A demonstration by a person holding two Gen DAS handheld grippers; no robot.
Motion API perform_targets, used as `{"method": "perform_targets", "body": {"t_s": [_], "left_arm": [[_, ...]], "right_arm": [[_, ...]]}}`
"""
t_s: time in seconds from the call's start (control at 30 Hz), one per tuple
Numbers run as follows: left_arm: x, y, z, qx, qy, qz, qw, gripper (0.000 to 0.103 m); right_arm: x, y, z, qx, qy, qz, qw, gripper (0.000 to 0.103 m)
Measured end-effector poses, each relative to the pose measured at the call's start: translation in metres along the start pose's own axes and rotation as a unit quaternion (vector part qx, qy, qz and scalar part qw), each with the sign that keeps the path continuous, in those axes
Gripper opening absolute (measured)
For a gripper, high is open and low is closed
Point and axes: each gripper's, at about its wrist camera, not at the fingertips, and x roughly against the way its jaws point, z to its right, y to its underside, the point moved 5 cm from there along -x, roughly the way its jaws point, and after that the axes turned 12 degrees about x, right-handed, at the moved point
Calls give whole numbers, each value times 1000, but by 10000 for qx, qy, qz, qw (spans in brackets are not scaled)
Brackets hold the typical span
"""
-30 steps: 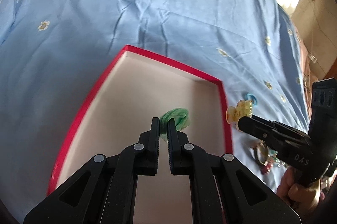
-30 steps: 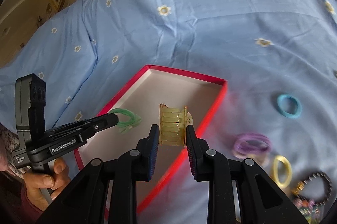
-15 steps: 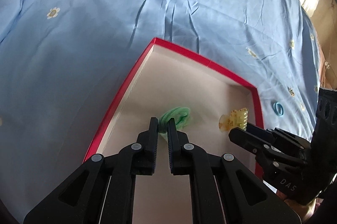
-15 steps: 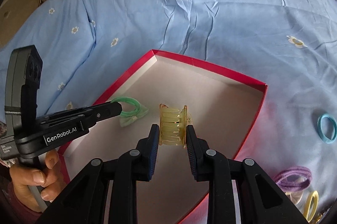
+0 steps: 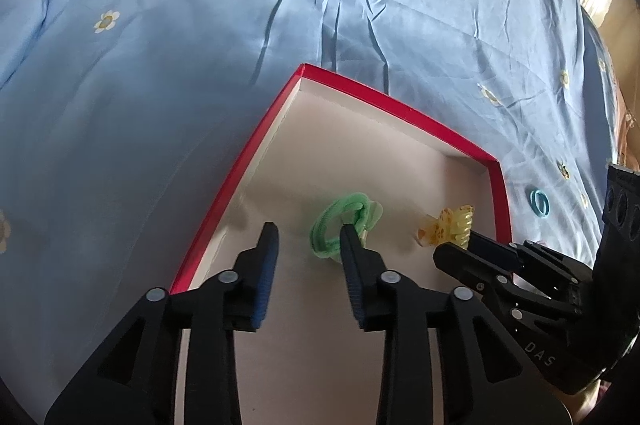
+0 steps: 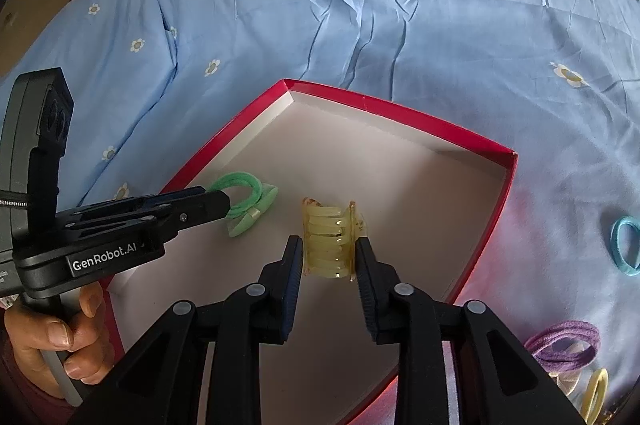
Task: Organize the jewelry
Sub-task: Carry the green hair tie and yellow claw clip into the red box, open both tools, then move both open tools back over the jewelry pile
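A red box [image 5: 256, 149] with a pale inside lies on the blue flowered bedsheet; it also shows in the right wrist view [image 6: 404, 111]. My left gripper [image 5: 308, 237] is open over the box floor, and the green hair tie [image 5: 340, 221] lies by its right finger, also seen in the right wrist view [image 6: 244, 205]. My right gripper [image 6: 328, 249] has its jaws spread a little, with the yellow claw clip [image 6: 330, 241] between them over the box floor. The clip also shows in the left wrist view [image 5: 448, 229].
On the sheet right of the box lie a blue hair tie [image 6: 626, 245], purple hair ties [image 6: 564, 345] and a yellow hair tie [image 6: 594, 395]. The blue tie also shows in the left wrist view [image 5: 538, 201]. A hand [image 6: 60, 337] holds the left gripper's handle.
Both grippers moved in over the box. My left gripper opened and let go of the green hair tie. My right gripper's jaws widened around the yellow clip.
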Motion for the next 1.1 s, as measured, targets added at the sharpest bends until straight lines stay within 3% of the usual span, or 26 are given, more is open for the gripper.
{"method": "perform_targets", "body": {"t_s": [0.27, 0.6, 1.1], "left_arm": [[17, 3, -6, 76, -53, 153, 9998, 41], [39, 16, -3, 136, 70, 204, 9997, 44], [66, 52, 61, -269, 681, 123, 9972, 47]], "right_arm": [[10, -1, -4, 21, 28, 124, 9999, 39], [38, 10, 1, -126, 101, 266, 9995, 39], [125, 51, 43, -601, 610, 664, 9941, 43]]}}
